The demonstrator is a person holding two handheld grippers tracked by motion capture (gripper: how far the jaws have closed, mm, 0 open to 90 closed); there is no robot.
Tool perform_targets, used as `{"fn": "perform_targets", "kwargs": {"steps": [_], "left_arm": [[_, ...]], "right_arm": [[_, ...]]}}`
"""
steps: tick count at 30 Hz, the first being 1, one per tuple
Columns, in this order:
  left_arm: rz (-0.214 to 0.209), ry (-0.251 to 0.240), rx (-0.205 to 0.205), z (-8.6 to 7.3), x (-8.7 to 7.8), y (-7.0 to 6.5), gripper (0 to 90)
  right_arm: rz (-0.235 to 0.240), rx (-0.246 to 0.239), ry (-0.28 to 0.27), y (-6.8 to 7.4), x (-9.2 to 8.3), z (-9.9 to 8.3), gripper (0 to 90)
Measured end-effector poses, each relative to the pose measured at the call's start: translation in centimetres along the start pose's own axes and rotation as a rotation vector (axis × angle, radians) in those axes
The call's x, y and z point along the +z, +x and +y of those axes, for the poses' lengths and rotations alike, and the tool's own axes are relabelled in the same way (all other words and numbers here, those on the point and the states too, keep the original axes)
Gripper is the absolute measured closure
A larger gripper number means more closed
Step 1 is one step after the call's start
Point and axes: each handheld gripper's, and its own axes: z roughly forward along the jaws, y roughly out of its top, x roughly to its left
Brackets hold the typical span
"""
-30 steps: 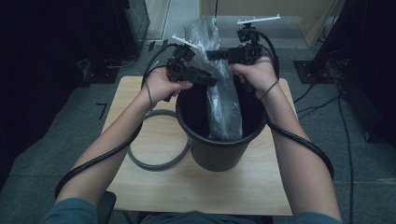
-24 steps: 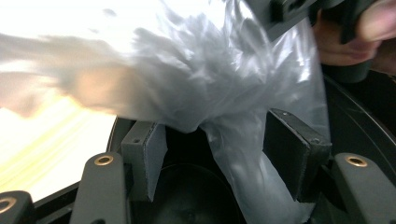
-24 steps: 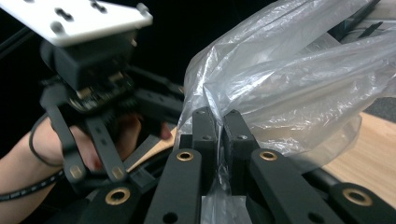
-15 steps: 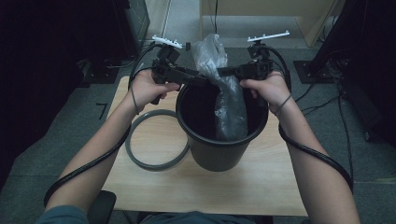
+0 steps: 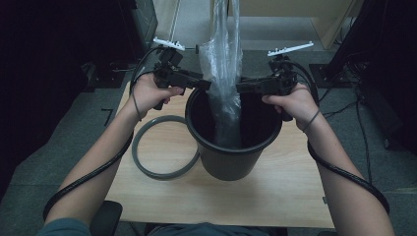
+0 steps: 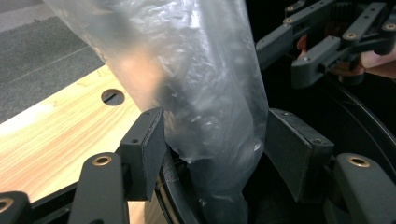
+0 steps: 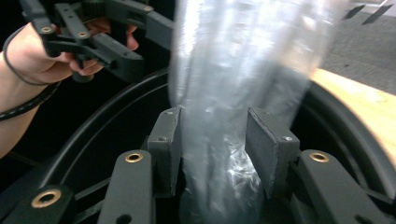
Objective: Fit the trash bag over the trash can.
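A black bucket (image 5: 231, 150) stands on the wooden table (image 5: 246, 201). A clear plastic bag (image 5: 223, 64) rises out of it in a tall column past the top of the high view. My left gripper (image 5: 209, 84) reaches over the bucket's left rim. Its jaws are open, and the bag (image 6: 201, 70) hangs loosely between the pads (image 6: 148, 140). From the right rim my right gripper (image 5: 238, 87) meets the bag. Its jaws have just been opening and stand apart, with the bag (image 7: 238, 56) between the pads (image 7: 264, 140).
A grey ring (image 5: 147, 169) lies flat on the table, left of the bucket and touching its base. The table has a small round hole (image 6: 112, 96) near its far edge. Dark equipment and cables stand on the floor to both sides.
The hands have spread apart to opposite sides of the bucket's rim. The bag, crumpled low against the bucket a second ago, now stands up tall between the grippers.
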Motion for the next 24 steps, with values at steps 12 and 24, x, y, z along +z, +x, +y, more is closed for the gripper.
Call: {"fn": "perform_targets", "kwargs": {"steps": [12, 24], "left_arm": [[0.025, -0.018, -0.008, -0.1, -0.4, 0.7, 37.0], [-0.003, -0.052, -0.027, 0.5, 1.0, 1.7, 35.4]], "right_arm": [[-0.009, 0.010, -0.036, -1.0, 0.1, 0.4, 60.0], [-0.009, -0.003, -0.048, -0.7, 2.1, 2.1, 59.0]]}}
